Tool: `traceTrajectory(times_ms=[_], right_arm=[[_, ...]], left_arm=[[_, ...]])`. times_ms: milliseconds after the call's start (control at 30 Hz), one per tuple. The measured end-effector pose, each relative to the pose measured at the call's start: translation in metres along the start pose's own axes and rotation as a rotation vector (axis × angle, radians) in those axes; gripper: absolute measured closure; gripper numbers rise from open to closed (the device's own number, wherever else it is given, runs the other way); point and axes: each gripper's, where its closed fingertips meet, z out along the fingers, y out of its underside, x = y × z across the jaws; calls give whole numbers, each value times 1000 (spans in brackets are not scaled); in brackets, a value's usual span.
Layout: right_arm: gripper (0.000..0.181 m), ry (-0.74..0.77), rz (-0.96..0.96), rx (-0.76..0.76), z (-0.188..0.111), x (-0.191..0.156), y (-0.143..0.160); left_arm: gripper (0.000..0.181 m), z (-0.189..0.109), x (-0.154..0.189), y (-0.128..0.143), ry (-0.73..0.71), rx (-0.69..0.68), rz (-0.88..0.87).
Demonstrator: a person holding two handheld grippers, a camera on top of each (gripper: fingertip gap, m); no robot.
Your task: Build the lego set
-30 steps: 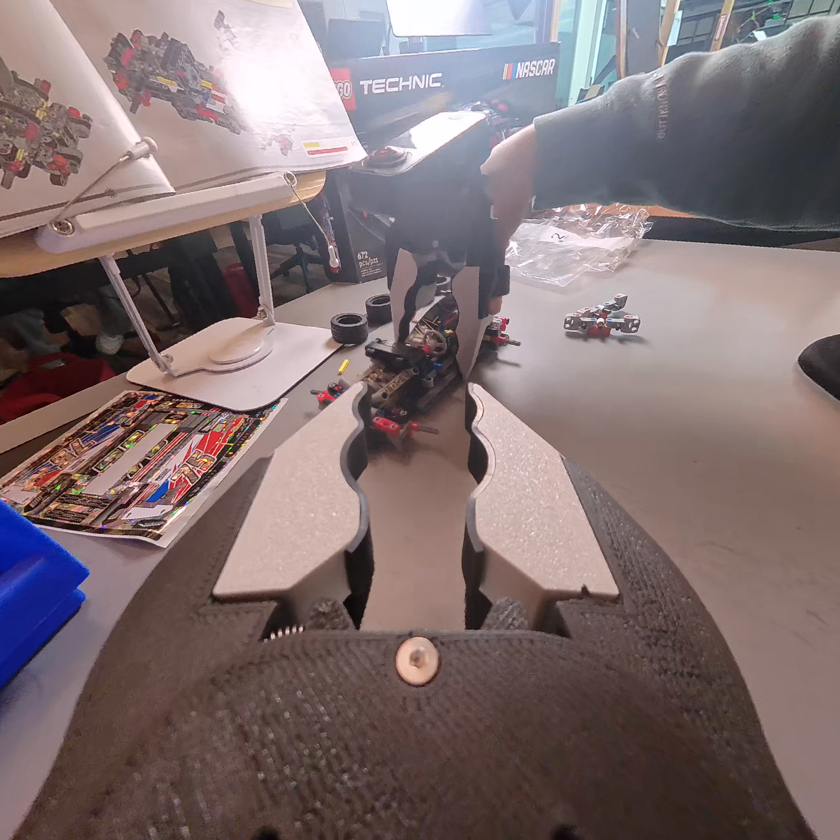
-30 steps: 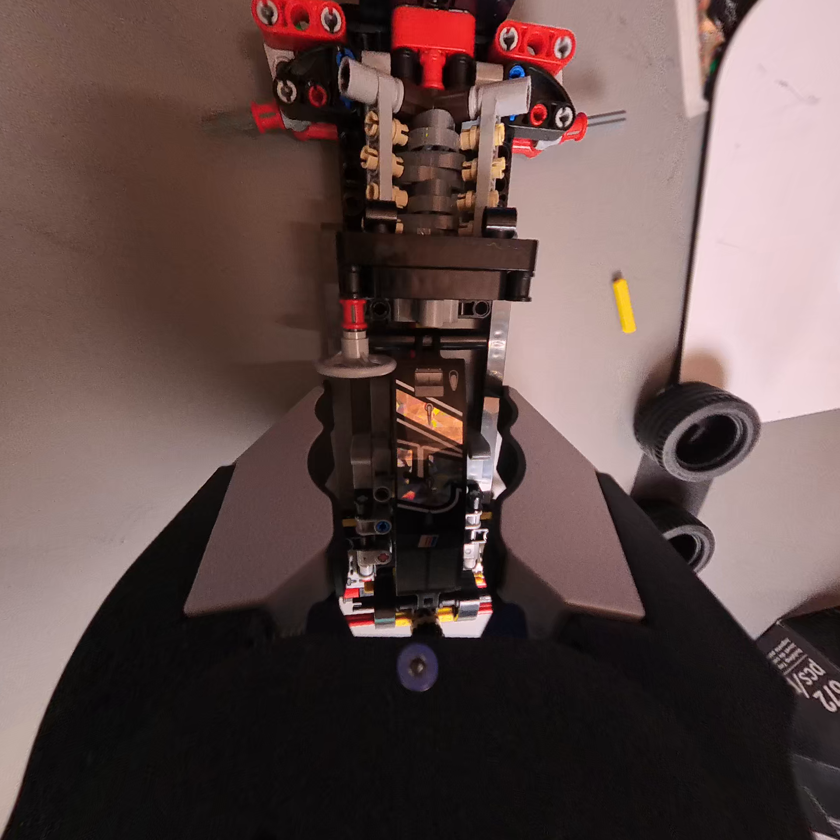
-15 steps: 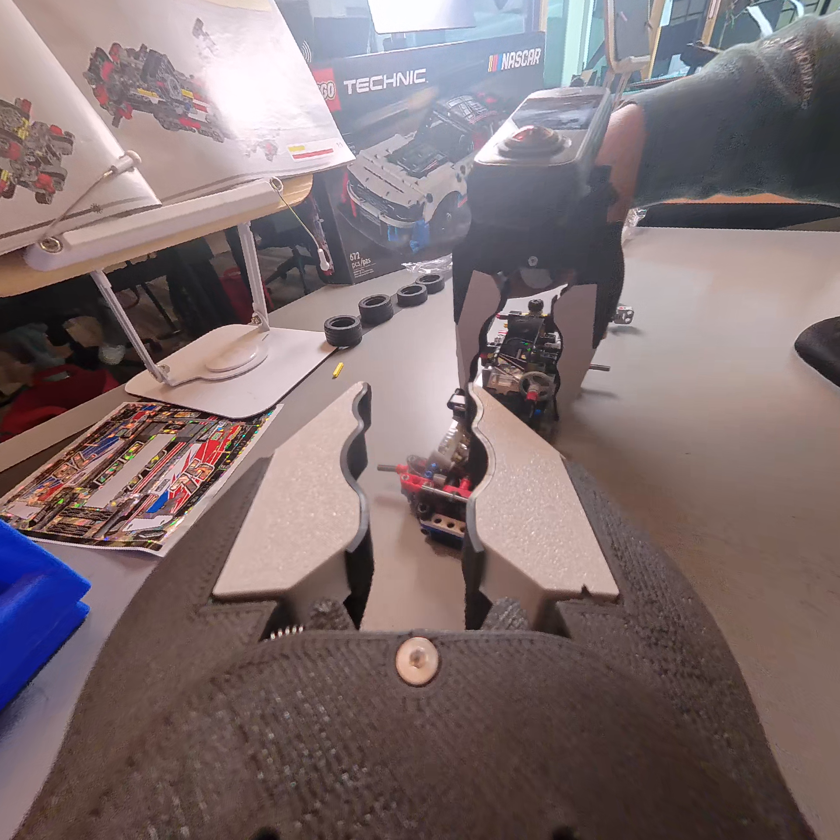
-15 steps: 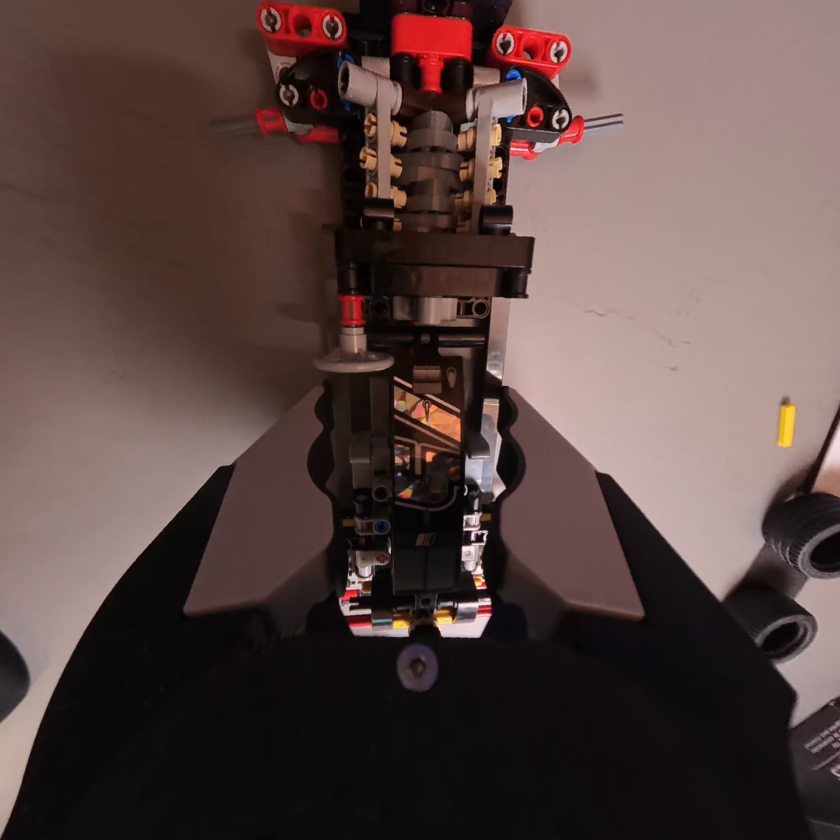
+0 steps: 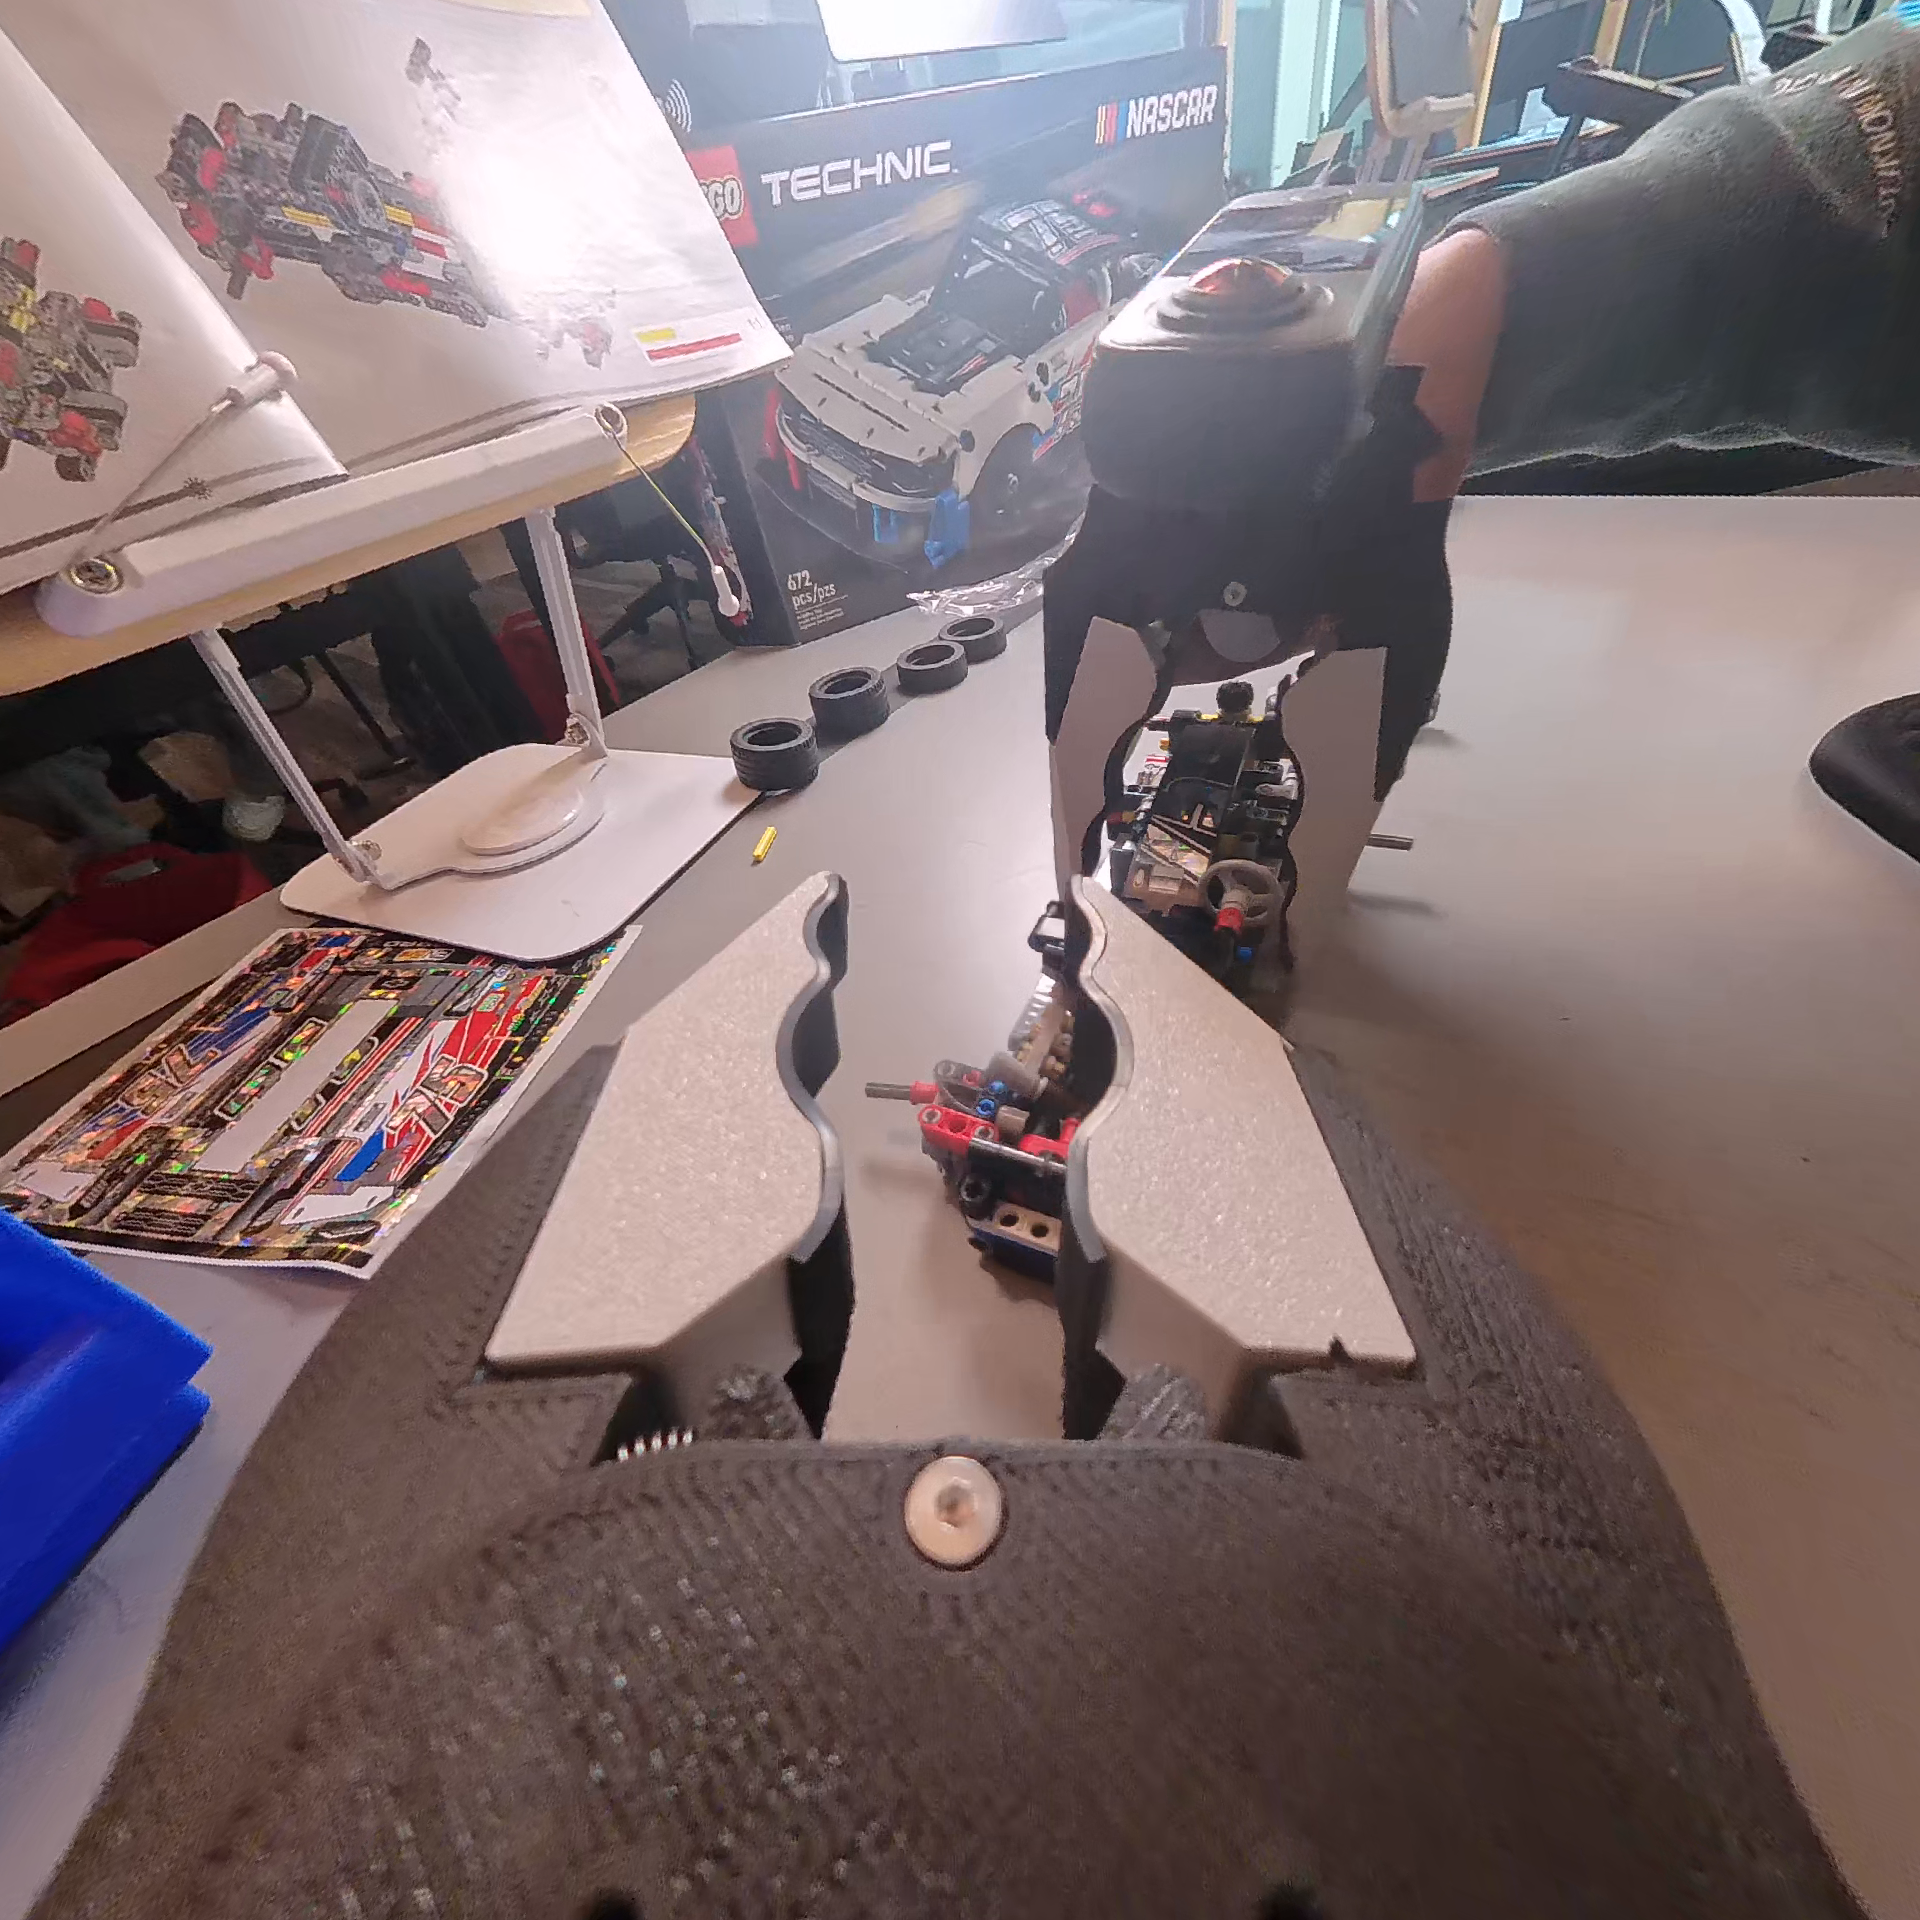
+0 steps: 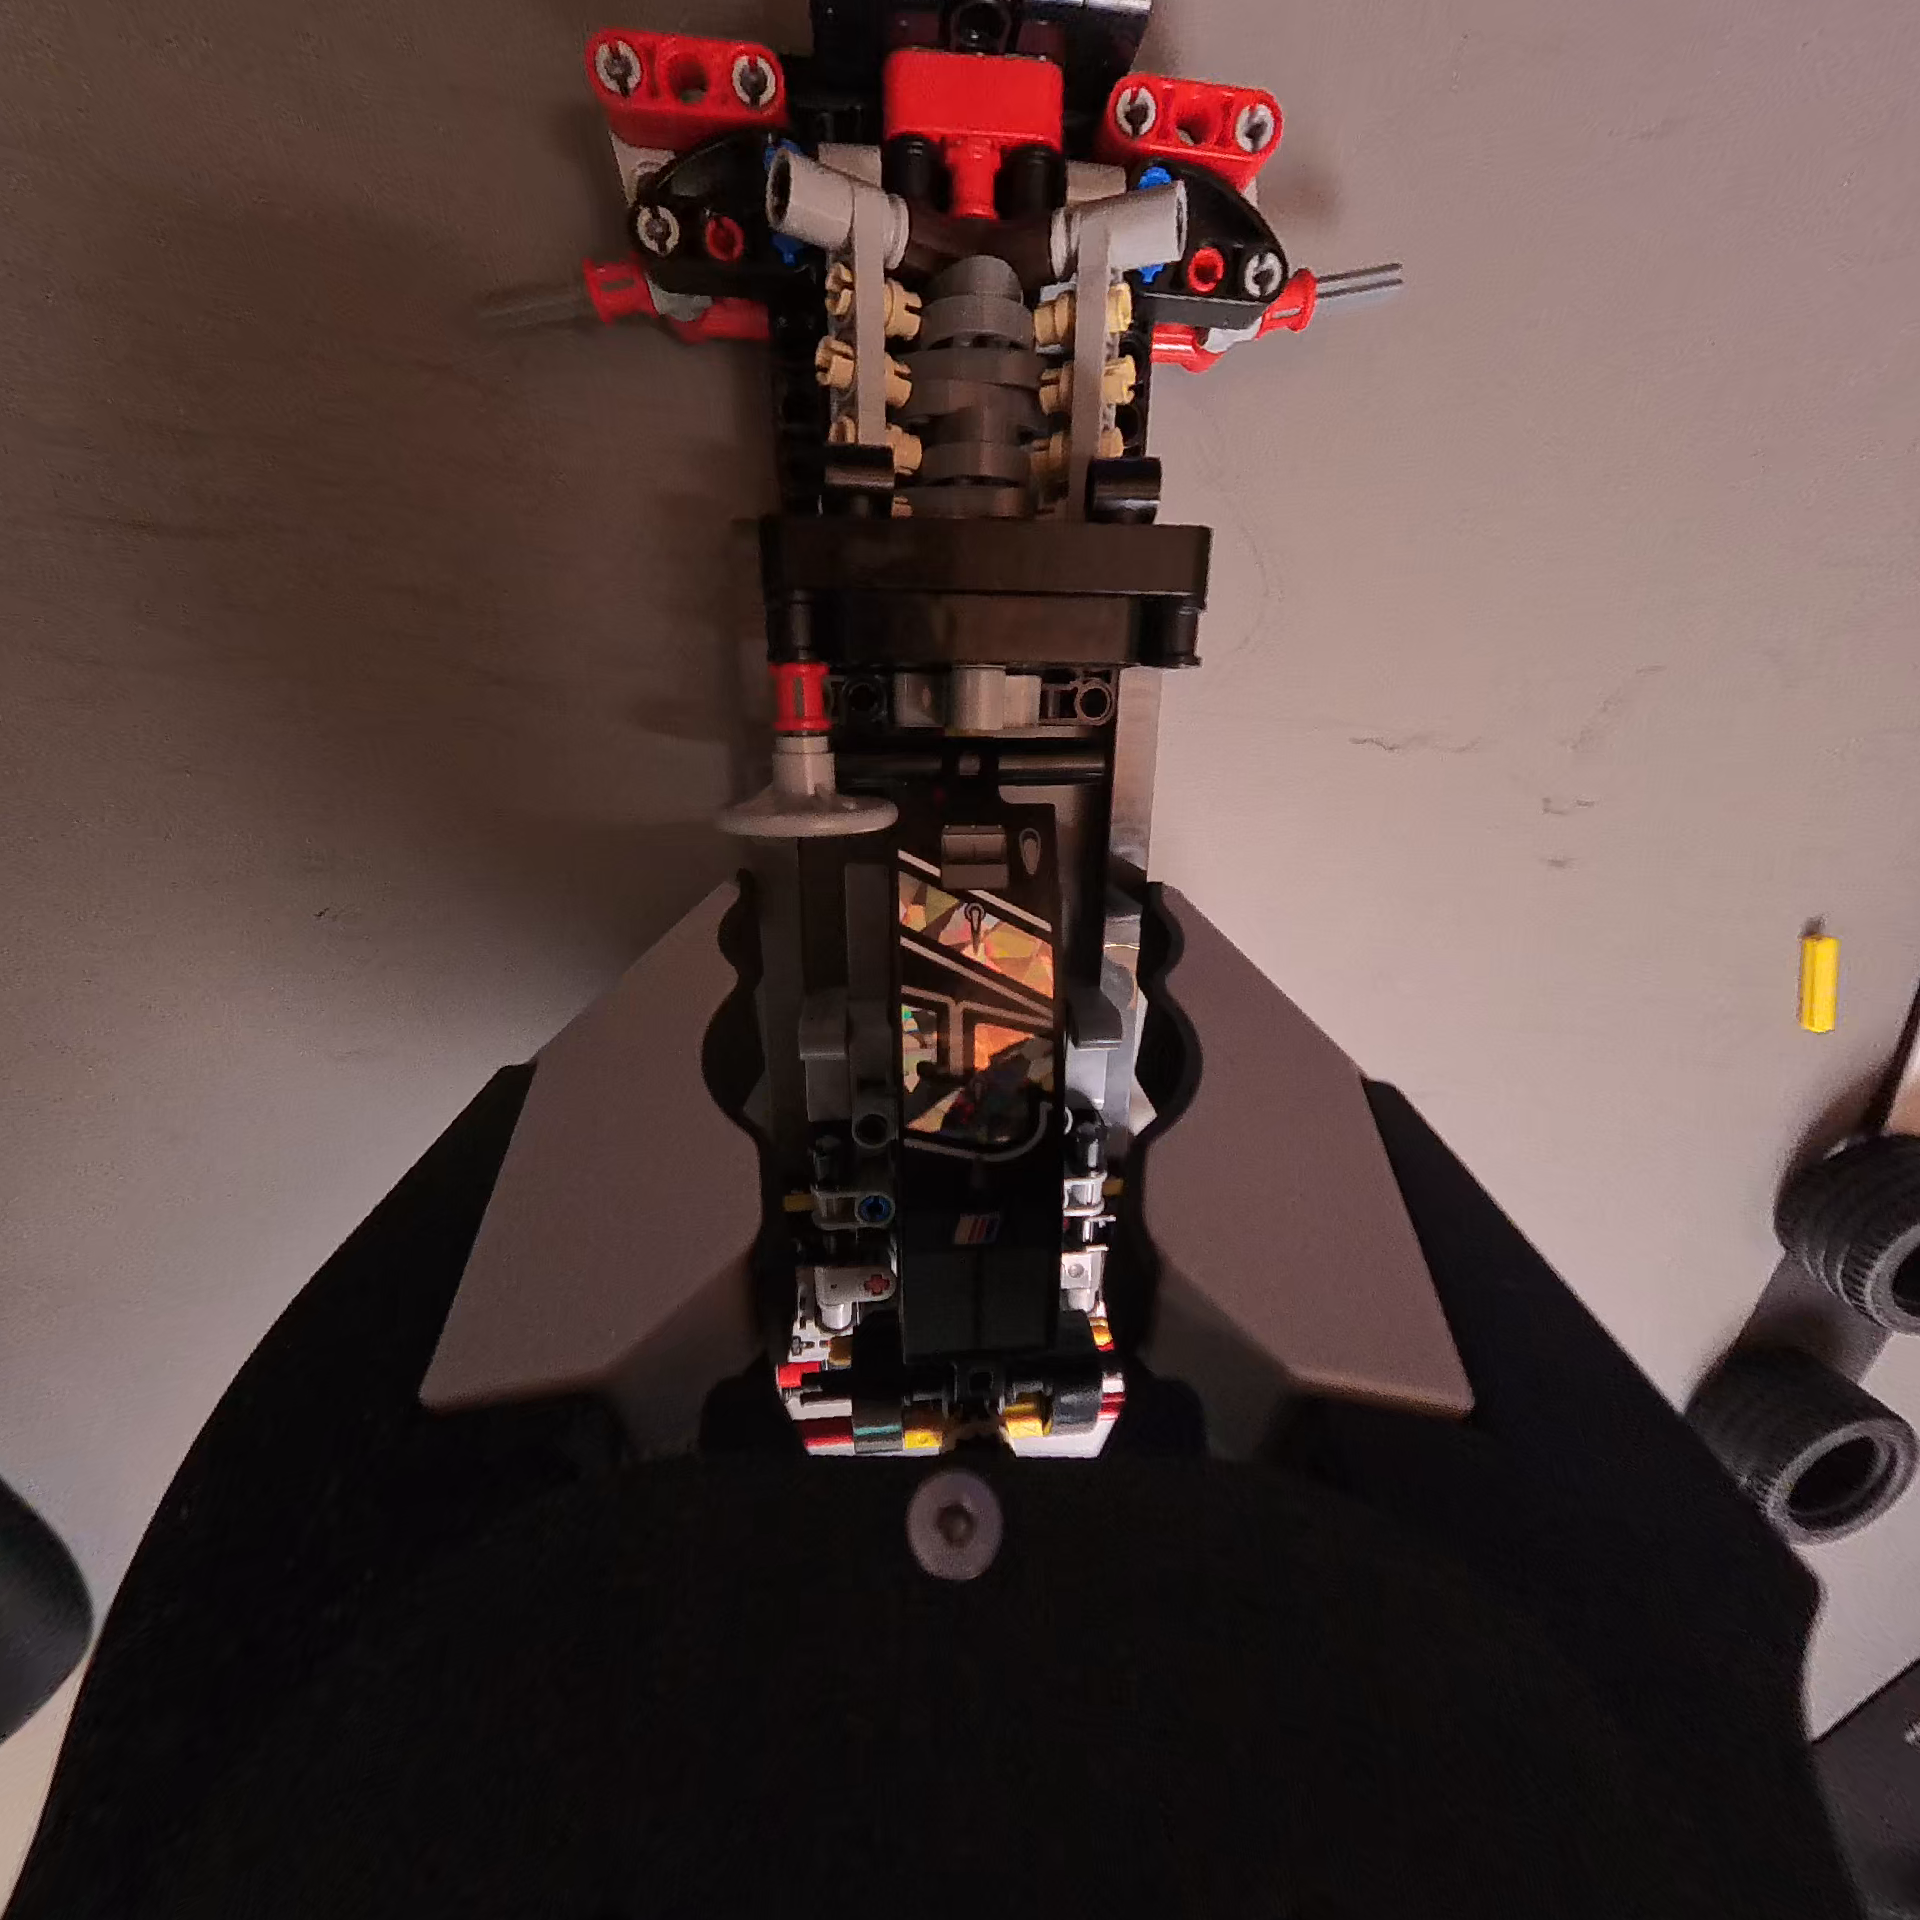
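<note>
The Lego car chassis point(image 6: 977, 582) is black and long, with red and grey parts at its far end. My right gripper point(image 6: 951, 904) is shut on its sides near the rear. In the left wrist view the right gripper point(image 5: 1210, 873) stands upright over the table, held by a hand in a dark sleeve. The chassis point(image 5: 997, 1132) points toward my left gripper point(image 5: 956, 904). The left gripper is open and empty. The red front end lies between its fingers, close to the right finger point(image 5: 1205, 1143), which hides part of it.
An instruction booklet point(image 5: 312, 260) on a white stand point(image 5: 499, 862), a sticker sheet point(image 5: 281, 1091) and a blue bin point(image 5: 62, 1403) are at the left. Loose tyres point(image 5: 774, 753) point(image 6: 1808, 1455), a yellow pin point(image 5: 766, 844) point(image 6: 1818, 982) and the set's box point(image 5: 935, 312) lie beyond. The tips of one gripper are about 15 cm away from the tips of the other.
The right gripper has carried the chassis away from the stand and tyres, toward my left gripper; its front end now sits between the left fingers. The left gripper stayed open.
</note>
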Motion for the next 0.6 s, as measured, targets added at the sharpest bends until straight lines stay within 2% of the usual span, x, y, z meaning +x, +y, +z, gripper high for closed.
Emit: traceTrajectory(times_ms=[233,367,467,600], right_arm=[[110,-6,0,-9,3,30,1],[110,-15,-3,-1,3,34,-3],[106,13,34,129,-13,35,-19],[106,141,117,395,-68,36,-39]], left_arm=[[141,2,0,4,1,-16,4],[142,1,-3,5,-9,-17,-3],[141,0,-5,5,-13,-14,-8],[142,1,-5,5,-12,-13,-8]])
